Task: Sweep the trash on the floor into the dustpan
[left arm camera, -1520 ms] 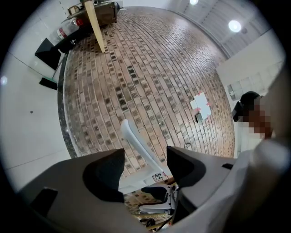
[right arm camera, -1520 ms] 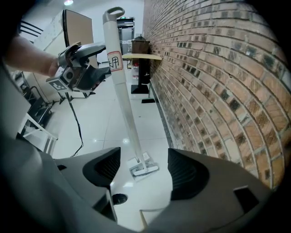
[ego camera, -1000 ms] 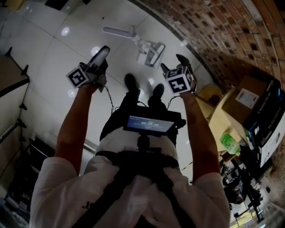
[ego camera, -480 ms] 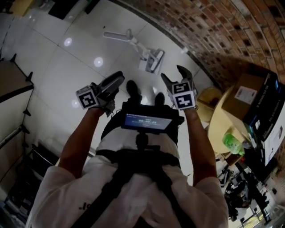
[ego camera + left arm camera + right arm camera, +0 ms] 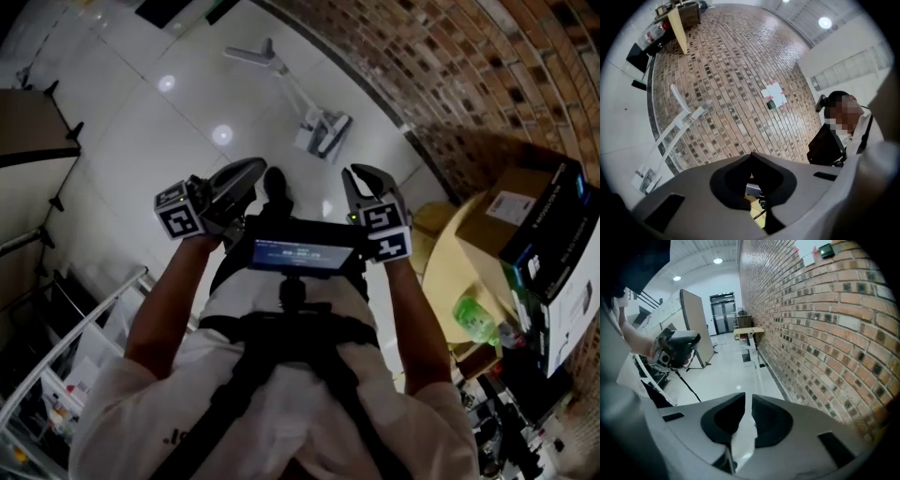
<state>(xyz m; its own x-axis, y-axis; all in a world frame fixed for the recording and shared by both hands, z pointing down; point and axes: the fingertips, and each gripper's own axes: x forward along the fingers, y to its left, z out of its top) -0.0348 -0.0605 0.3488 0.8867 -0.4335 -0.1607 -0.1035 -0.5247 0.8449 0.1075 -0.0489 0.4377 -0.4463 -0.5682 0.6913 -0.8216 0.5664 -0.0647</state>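
Observation:
A white broom (image 5: 253,54) and a white dustpan (image 5: 323,131) lie on the pale tiled floor by the brick wall; the left gripper view shows them as the broom (image 5: 682,119) and dustpan (image 5: 644,176) at its left. No trash can be made out. My left gripper (image 5: 248,173) is held up at chest height, shut, with nothing in it. My right gripper (image 5: 361,180) is beside it, pointing down at the floor. Its jaws are closing, a narrow slit is left between them, and nothing is in the slit. The right gripper view catches the left gripper (image 5: 677,345) in its hand.
A round wooden table (image 5: 450,272) at the right carries a cardboard box (image 5: 520,211) and a green bottle (image 5: 473,319). A dark table (image 5: 37,127) stands at the left and a metal rack (image 5: 66,375) at the lower left. A person in black (image 5: 829,140) stands by the wall.
Both grippers have pulled back from over the floor to chest height. The right jaws have gone from wide apart to nearly together, and the left jaws have come together.

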